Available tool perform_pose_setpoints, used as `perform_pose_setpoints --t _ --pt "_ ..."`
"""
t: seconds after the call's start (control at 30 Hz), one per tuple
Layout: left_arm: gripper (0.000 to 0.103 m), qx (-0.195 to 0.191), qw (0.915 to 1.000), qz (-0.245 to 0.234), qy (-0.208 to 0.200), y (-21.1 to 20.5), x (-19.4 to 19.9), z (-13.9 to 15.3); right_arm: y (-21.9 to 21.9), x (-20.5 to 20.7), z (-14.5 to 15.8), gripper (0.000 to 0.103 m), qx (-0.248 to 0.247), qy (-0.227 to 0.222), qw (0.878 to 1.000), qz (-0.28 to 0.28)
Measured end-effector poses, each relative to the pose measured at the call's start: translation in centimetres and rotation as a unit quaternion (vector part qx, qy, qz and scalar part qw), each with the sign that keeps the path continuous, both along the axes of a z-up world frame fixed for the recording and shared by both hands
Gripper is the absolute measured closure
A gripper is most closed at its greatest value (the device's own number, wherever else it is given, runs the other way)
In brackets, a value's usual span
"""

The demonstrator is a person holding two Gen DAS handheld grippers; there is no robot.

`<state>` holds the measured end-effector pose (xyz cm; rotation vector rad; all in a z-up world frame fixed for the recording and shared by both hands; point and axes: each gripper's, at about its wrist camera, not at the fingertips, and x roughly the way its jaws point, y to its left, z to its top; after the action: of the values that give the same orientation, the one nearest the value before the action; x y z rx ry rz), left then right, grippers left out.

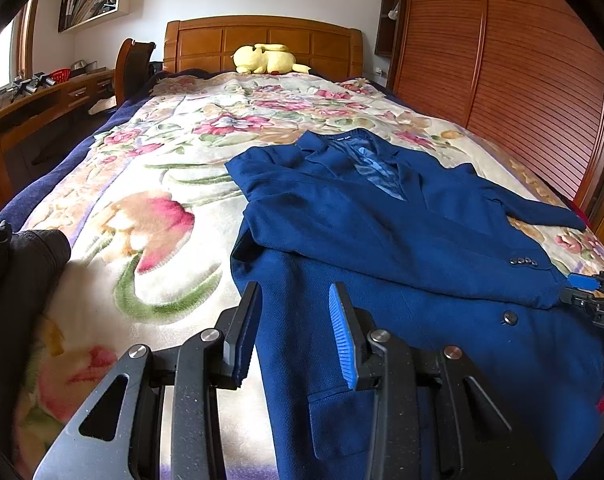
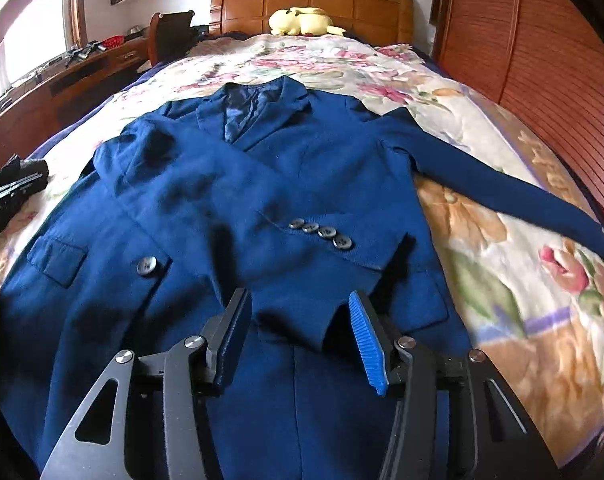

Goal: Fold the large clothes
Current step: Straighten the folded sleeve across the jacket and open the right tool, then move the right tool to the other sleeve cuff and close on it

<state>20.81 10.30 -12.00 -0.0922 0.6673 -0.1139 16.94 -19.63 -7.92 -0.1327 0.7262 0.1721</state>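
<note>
So your blue jacket [image 2: 230, 200] lies flat on the bed [image 1: 150, 216], front side up, with its collar toward the headboard [image 1: 262, 42]. One sleeve [image 2: 206, 220] is folded across the chest, and its cuff with four small buttons [image 2: 321, 233] sits near the middle of the jacket. The other sleeve [image 2: 501, 196] sticks out to the side, over the flowery blanket [image 2: 481, 264]. One bigger button [image 2: 146, 266] shows on the front, next to a pocket flap [image 2: 56, 260].

Your left tongs [image 1: 294, 332] are open wide and hold nothing. They hang over the jacket's left edge, with one finger over the blanket and one over the blue cloth. Your right tongs [image 2: 298, 340] are open wide too, and hold nothing. They hang over the lower middle of the jacket, just below the folded cuff.

A yellow stuffed toy [image 1: 266, 59] rests at the head of the bed, by the headboard. A desk [image 1: 42, 104] runs along the left side of the bed, with a chair [image 1: 132, 66] at it. A red basket [image 1: 60, 76] stands on the desk; you cannot tell what is in it. A shelf [image 1: 92, 2] on the wall holds books and papers. A big wooden wardrobe [image 1: 521, 72] stands along the right side of the bed. Some dark cloth [image 1: 18, 264] lies at the left edge of the bed, apart from the jacket.
</note>
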Motion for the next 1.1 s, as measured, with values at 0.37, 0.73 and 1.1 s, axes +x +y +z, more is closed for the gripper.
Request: perform_pose_setpoints --t 0.37,0.73,1.1 --pt "0.067 -0.001 0.9987 -0.045 -0.024 -2.9 -2.2 2.0 1.2 -0.5 1.3 0.051 -0.022 -0.042 0.998 0.041" --pt "0.067 0.003 0.9943 -0.106 0.004 -7.0 -2.2 0.4 -0.6 3.0 -3.2 0.058 0.002 0.054 0.998 0.027" --pt "0.067 0.026 0.9938 -0.104 0.027 -8.2 -1.8 -1.1 -6.5 1.8 0.8 0.058 -0.009 -0.007 1.000 -0.019"
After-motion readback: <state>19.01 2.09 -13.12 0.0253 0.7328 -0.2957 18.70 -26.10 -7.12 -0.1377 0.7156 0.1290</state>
